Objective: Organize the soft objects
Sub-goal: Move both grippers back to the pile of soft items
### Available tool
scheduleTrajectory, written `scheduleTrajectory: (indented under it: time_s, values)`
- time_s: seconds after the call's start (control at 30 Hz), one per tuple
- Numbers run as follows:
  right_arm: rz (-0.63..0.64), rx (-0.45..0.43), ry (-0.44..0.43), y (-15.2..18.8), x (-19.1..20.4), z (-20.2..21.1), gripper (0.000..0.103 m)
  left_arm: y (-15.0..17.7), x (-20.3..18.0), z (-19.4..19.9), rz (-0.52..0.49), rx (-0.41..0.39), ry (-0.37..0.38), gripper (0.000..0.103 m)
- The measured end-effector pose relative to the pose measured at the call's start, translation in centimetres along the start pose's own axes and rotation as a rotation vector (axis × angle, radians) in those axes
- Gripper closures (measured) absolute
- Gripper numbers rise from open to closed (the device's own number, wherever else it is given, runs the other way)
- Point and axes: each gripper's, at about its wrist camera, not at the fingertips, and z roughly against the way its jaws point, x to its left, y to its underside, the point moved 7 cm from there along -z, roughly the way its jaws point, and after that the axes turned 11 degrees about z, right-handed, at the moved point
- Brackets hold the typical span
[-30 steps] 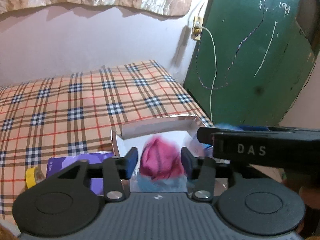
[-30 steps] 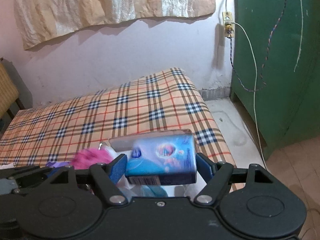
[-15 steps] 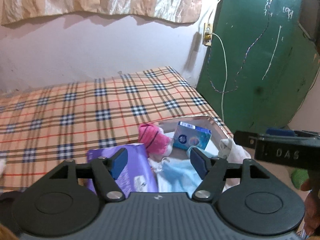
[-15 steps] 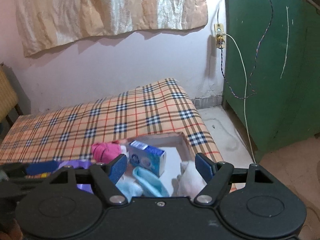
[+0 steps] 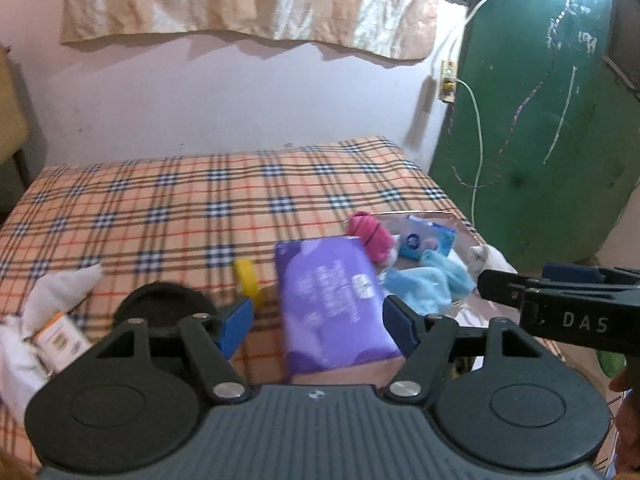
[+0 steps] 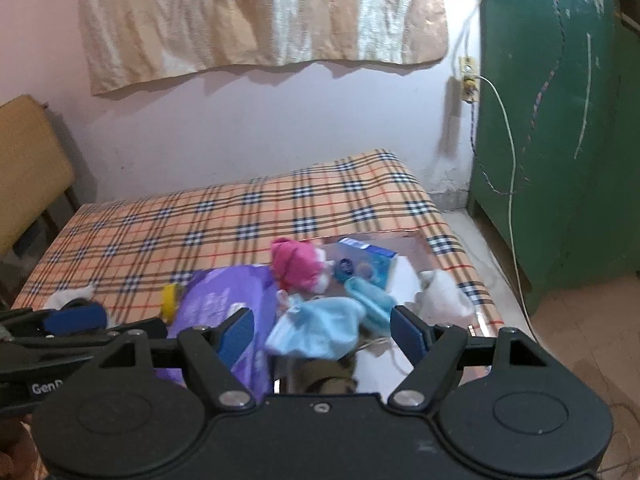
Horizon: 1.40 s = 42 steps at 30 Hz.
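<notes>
Soft things heaped in a shiny box (image 6: 424,240) on a plaid bed (image 5: 160,208).
Both grippers, left (image 5: 316,322) and right (image 6: 322,330), have fingers apart, empty; fluffy pink bundle (image 6: 296,262), glossy purple pack (image 5: 332,292), blue fleece cloth (image 6: 320,326).

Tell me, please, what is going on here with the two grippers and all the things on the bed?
A person is sorting soft things into a box on the plaid bed. Both the left gripper and the right gripper are open and hold nothing. The box holds a pink soft item, a blue tissue pack, light blue cloths and something white. A purple pack lies beside them.
</notes>
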Motion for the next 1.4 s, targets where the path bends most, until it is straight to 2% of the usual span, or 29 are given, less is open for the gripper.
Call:
scheduleTrajectory:
  time_s: [0.53,0.93,1.4]
  values:
    - [0.108,-0.001,-0.131,0.1,10.7,0.6,0.014,0.1,9.5,4.3,0.12,-0.034,-0.115,0.029]
    - [0.168,-0.002,-0.209,-0.2,17.5,0.2,0.014,0.3,15.1,6.8,0.179,-0.065,-0.172,0.029]
    - [0.242,0.015,-0.282,0.1,24.4,-0.8,0.014,1.3,20.5,8.6,0.233,-0.062,-0.227,0.027]
